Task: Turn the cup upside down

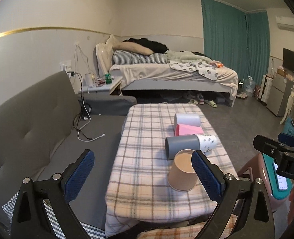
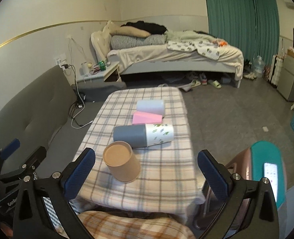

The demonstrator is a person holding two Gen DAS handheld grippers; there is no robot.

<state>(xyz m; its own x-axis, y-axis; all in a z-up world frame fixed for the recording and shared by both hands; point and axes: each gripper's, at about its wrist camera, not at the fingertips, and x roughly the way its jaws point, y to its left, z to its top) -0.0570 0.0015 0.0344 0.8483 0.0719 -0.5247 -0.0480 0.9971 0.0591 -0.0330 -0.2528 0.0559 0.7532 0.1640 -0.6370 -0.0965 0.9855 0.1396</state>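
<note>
A brown paper cup (image 1: pixel 182 171) stands upside down, base up, on the plaid-covered table (image 1: pixel 145 191); it also shows in the right wrist view (image 2: pixel 122 162). My left gripper (image 1: pixel 143 176) is open and empty, held back from the table's near edge, its right finger beside the cup. My right gripper (image 2: pixel 147 174) is open and empty, above the near edge, with the cup just ahead of its left finger. The right gripper's body shows at the right edge of the left wrist view.
Behind the cup lie a grey and white floral cup (image 2: pixel 144 135), a pink block (image 2: pixel 147 118) and a pale blue-white cup (image 2: pixel 151 107), all on their sides. A grey sofa (image 1: pixel 33 123) is left. A stool with a phone (image 2: pixel 270 171) is right.
</note>
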